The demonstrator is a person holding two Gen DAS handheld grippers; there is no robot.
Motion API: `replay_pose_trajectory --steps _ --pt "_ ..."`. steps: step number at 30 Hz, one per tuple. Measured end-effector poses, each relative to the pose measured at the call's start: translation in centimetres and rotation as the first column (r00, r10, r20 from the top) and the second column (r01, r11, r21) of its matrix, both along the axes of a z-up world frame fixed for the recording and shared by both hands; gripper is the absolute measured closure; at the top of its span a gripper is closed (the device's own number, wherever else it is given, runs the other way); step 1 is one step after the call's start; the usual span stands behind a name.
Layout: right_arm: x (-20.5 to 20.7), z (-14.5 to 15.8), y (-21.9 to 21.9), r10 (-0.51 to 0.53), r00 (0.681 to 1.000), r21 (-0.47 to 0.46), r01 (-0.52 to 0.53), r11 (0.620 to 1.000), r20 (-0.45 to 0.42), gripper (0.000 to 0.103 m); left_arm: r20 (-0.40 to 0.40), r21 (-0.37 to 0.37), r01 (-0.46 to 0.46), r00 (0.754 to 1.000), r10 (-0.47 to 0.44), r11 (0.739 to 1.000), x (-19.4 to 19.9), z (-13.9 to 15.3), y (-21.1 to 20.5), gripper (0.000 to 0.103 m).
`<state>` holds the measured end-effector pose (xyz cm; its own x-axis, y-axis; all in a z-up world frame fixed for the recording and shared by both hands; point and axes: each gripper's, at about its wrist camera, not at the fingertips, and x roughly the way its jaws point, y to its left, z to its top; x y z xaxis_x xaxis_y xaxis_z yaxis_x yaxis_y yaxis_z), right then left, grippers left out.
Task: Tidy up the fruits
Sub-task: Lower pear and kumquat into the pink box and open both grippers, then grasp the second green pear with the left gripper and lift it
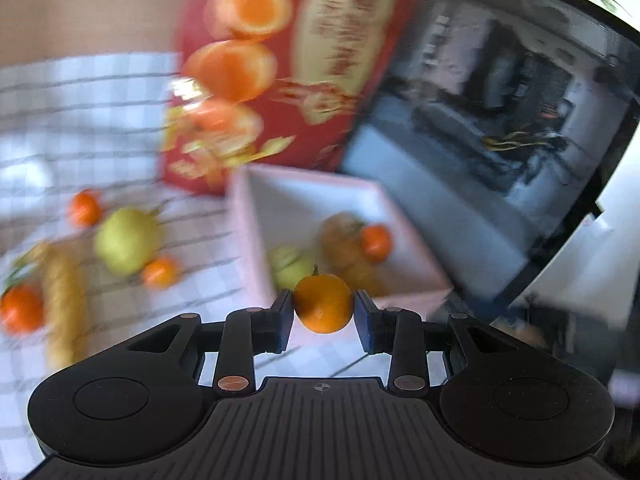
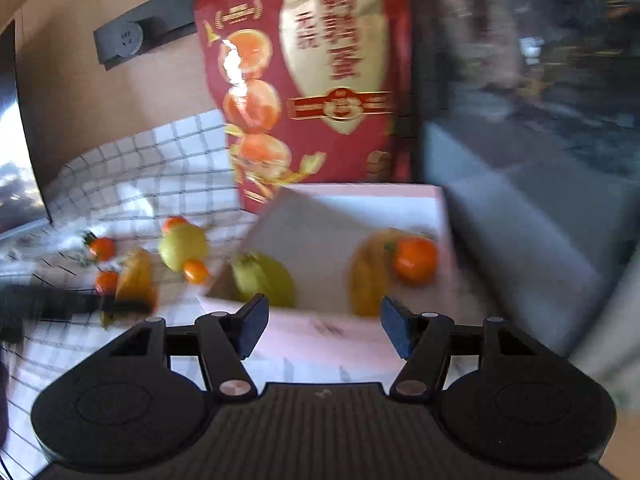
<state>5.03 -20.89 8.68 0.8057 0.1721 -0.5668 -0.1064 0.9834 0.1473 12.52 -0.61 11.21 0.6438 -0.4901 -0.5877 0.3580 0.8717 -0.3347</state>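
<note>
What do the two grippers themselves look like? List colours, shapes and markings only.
Both look alike. The left gripper and right gripper have matte black bodies with two round lobes, a ribbed centre plate bearing a small round mark, black linkage bars with silvery or coppery rivets, and dark blue flat pads. No cables or sleeves show.

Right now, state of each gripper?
Left gripper: closed on a small orange.
Right gripper: open, holding nothing.
</note>
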Motion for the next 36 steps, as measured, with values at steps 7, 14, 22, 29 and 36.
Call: replay_pose_trajectory --steps 7,14,22,29,36 --pt "-5.0 -1.7 -2.0 -0.091 0.995 -0.028 0.09 0.996 -0.05 0.04 -0.075 -0.055 0.123 0.989 -0.127 0.991 8.0 0.4 -8.2 0.066" --pt "-7.4 -2.8 -2.3 -0.107 0.992 -0.073 0.102 0.992 -0.071 0.039 -0.127 -0.113 0.084 0.987 -0.098 0.99 6.9 -1.6 -7.5 0.067" --pt "-5.8 -3.7 -0.2 -0.006 0.995 -0.084 -0.002 0.997 -0.097 0.039 -0.059 -0.043 -0.075 0.996 0.073 0.996 0.8 -2.1 -0.4 0.067" --pt "-3.1 -3.2 5.2 0.161 0.985 -0.137 -0.169 0.976 -0.069 0.039 -0.047 0.062 -0.324 0.944 0.327 0.944 -2.7 -2.2 6.8 0.067" --pt "-1.9 -3.2 11.1 0.302 0.951 -0.168 -0.308 0.936 -0.061 0.039 -0.085 0.108 -0.446 0.886 0.455 0.889 -4.3 -4.2 11.5 0.067"
